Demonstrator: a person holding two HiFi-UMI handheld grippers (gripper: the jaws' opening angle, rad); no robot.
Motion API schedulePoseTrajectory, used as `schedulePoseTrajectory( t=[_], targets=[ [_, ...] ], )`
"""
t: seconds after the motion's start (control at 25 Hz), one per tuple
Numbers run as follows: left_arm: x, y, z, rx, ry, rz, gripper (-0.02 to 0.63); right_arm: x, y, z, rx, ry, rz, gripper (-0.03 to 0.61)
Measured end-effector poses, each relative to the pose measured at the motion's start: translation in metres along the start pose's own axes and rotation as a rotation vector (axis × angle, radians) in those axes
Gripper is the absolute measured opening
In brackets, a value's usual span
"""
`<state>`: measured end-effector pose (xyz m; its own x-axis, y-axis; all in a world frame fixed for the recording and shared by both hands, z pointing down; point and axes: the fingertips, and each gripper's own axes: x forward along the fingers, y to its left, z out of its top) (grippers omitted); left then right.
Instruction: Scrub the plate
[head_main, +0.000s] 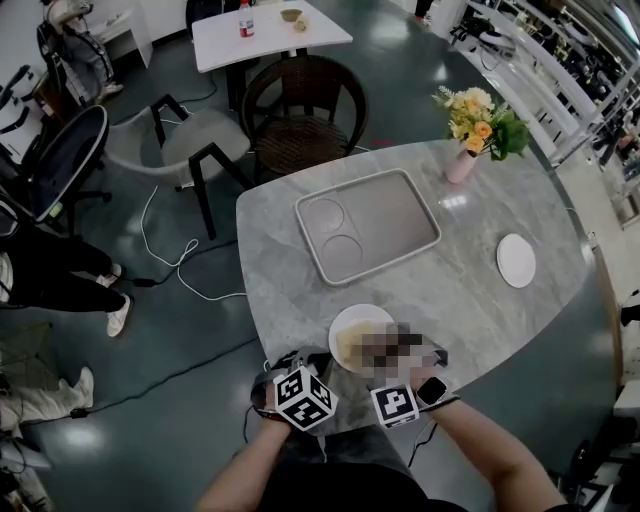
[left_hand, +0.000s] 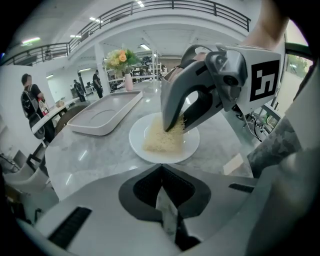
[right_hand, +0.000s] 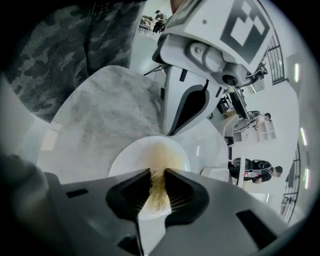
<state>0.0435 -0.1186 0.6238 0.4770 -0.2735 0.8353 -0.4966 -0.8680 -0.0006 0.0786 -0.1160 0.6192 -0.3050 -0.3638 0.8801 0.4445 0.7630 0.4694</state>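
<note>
While the right claw (right_hand: 157, 172) pinches a yellow fibrous scrub pad (right_hand: 159, 192) onto the round white plate (right_hand: 122, 159), the left claw (left_hand: 161, 169) sits closed and empty just short; unsteadied near the grey marble worktop's (right_hand: 110, 115) edge, the plate could skid off.

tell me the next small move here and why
Probably slide the right gripper sideways across the plate, pressing the pad down. Its jaws are clamped on the yellow scrub pad, which lies on the plate's middle, so a rubbing stroke seems due. The left gripper sits shut and empty beside the rim, not holding the plate, so keep it gentle.
</note>
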Motion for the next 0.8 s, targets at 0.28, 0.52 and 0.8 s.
schedulePoseTrajectory(
  t=[0.28,0.52,0.8],
  targets=[
    [-0.003,-0.004,-0.003,-0.002,-0.001,-0.005,0.012,0.007,-0.025,-0.027,-0.092,0.108,-0.056,0.077],
    [-0.004,-0.009,-0.007,0.0,0.002,-0.012,0.012,0.007,-0.025,-0.035,-0.017,0.131,-0.059,0.077],
    [-0.005,-0.011,-0.006,0.006,0.001,-0.017,0.012,-0.001,-0.006,-0.033,0.055,0.126,-0.027,0.077]
  ],
)
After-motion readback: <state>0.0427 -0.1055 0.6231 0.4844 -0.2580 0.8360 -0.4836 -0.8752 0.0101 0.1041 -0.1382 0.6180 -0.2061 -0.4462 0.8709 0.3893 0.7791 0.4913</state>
